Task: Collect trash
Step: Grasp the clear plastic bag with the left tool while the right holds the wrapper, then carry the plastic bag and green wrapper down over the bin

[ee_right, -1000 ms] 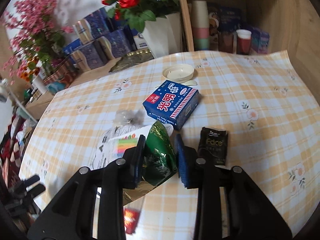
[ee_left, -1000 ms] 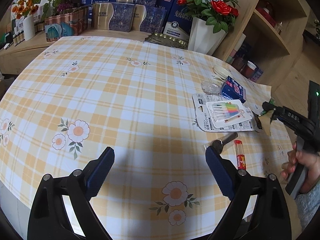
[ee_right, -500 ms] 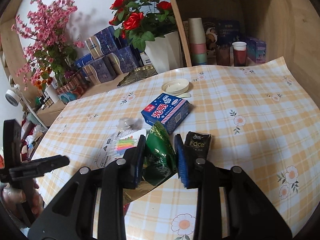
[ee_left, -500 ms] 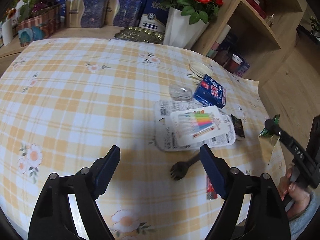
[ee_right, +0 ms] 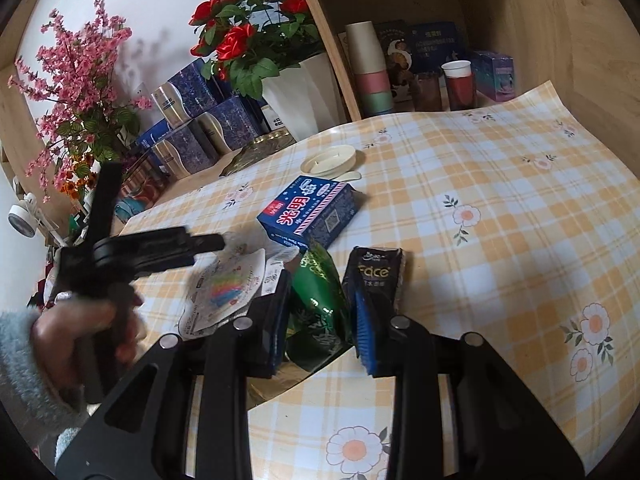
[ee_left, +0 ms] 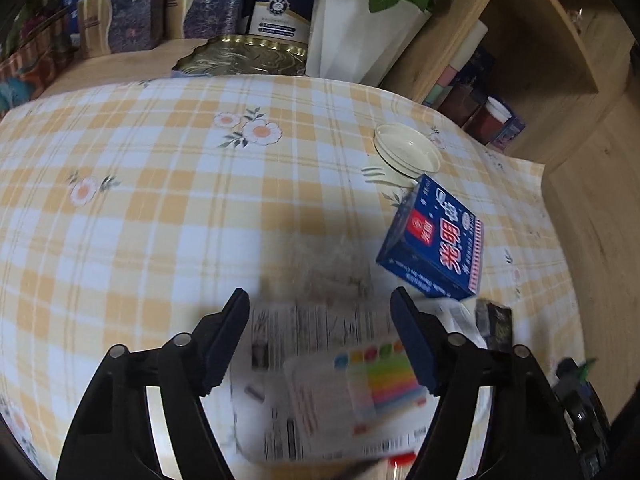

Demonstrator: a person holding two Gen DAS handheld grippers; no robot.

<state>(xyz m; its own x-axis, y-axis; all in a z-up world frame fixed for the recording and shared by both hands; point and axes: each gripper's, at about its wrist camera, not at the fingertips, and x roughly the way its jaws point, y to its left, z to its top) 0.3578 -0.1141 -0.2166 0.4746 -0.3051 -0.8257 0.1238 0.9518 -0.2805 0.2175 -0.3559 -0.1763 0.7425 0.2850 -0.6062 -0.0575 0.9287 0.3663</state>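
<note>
The right gripper (ee_right: 320,312) is clamped on a green wrapper (ee_right: 316,300), just in front of the blue box (ee_right: 308,212). The left gripper (ee_left: 320,340), fingers apart and just been closing, hovers over the marker pack (ee_left: 340,380) nearer than that box, nothing gripped

A lived-in home room, this; checked floral tablecloth (ee_right: 500,184), red roses (ee_right: 248,28) in a white vase (ee_right: 304,96), wooden shelves (ee_right: 532,8) stacked with paper cups (ee_right: 370,72).
</note>
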